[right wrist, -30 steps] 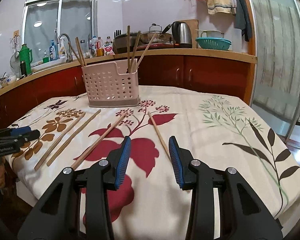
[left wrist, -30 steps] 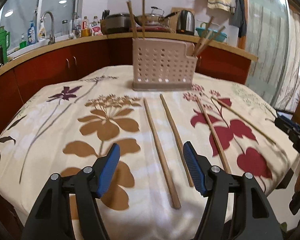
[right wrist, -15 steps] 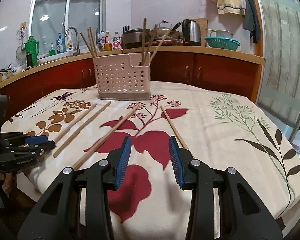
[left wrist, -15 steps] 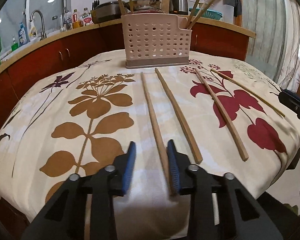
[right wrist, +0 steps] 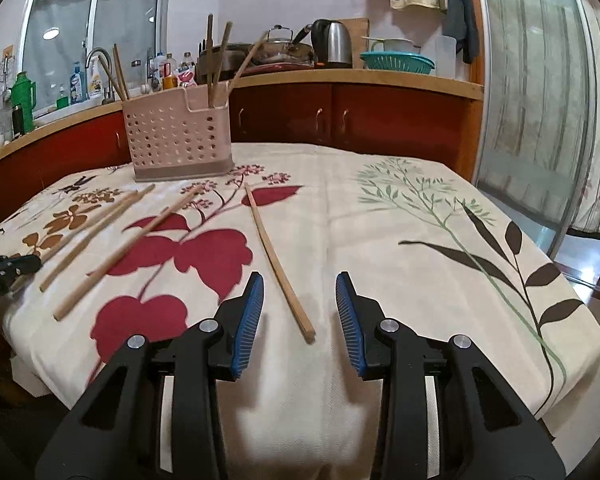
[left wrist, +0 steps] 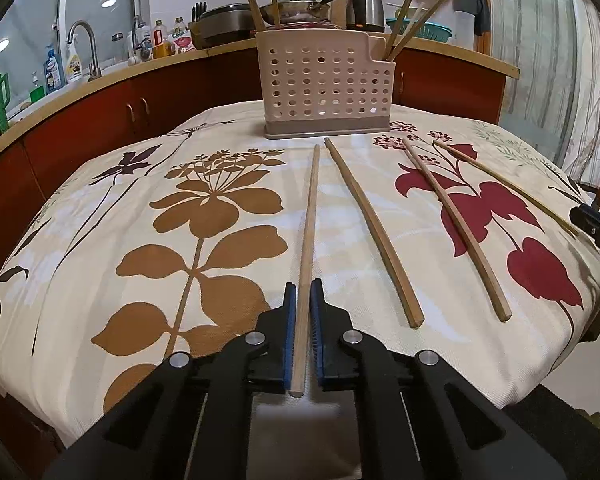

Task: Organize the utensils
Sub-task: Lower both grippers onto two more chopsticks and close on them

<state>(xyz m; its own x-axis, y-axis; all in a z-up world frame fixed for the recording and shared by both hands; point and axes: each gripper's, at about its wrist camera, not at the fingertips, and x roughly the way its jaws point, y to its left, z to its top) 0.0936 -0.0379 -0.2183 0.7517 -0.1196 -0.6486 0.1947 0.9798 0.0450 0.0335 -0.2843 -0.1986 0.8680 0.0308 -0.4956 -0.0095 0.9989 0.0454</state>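
Left hand-held gripper (left wrist: 303,300) clamping chopstick (left wrist: 309,216), right hand-held gripper (right wrist: 299,300) wide

Cloth (left wrist: 100,300) over the surface: cream ground, printed with tan-brown flowers at 9 o'clock, dark red leaves at 3 o'clock, green and black sprigs beyond. Utensil holder (left wrist: 324,80) at 12 o'clock: beige-pink, perforated with round holes, darker taupe base band. Chopsticks (left wrist: 374,228) on the cloth: plain light-brown wood. Left gripper (left wrist: 303,304) and right gripper (right wrist: 299,296): black bodies, jaws lined with ribbed blue pads (right wrist: 249,320). Cabinets (right wrist: 380,120): dark red-brown, light wood edge. Flask (right wrist: 23,100) at 10 o'clock: green.
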